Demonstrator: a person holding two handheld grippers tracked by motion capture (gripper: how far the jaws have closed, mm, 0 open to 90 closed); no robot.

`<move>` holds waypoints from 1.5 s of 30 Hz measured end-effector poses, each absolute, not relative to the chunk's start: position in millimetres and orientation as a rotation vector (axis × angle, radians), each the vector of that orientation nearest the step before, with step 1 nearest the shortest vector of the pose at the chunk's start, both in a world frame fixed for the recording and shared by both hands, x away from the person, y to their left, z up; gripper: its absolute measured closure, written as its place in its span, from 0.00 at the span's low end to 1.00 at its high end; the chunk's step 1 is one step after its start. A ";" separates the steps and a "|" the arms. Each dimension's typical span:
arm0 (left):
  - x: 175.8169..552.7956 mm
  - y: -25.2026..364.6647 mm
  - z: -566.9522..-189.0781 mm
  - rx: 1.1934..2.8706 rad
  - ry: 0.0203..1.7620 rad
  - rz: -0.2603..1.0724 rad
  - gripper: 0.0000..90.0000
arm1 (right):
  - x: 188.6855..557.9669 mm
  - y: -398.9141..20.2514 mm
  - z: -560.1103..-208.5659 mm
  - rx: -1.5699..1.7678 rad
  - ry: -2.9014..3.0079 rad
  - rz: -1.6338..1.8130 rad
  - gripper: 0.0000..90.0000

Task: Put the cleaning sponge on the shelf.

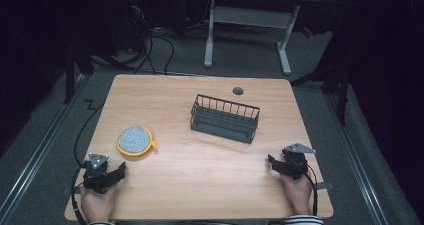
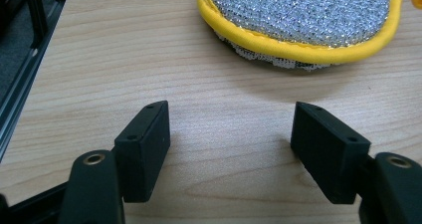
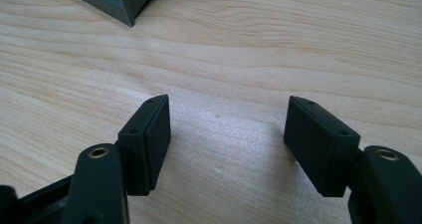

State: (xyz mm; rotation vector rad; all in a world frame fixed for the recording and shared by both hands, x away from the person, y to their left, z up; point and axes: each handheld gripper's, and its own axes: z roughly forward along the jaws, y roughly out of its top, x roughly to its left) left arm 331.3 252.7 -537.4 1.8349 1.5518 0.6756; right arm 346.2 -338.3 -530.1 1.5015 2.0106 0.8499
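Scrubber left, rack centre, tools idle

Scrubber, yellow-rimmed, lies lower left of the frame on the wooden surface, just above left tool, jaws apart. Dark wire rack centre. Right tool lower right, jaws apart, empty.

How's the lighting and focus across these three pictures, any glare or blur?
High view: table evenly lit, room around it dark, slightly soft. Left gripper view: scrubber sharp and glinting, with a soft shadow beneath. Right gripper view: wood grain sharp, mild sheen between the jaws, basket corner dim.
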 end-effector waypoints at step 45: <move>333.8 255.6 -512.2 1.792 1.448 0.587 0.38 | 351.1 -326.6 -511.0 1.454 2.031 0.791 0.47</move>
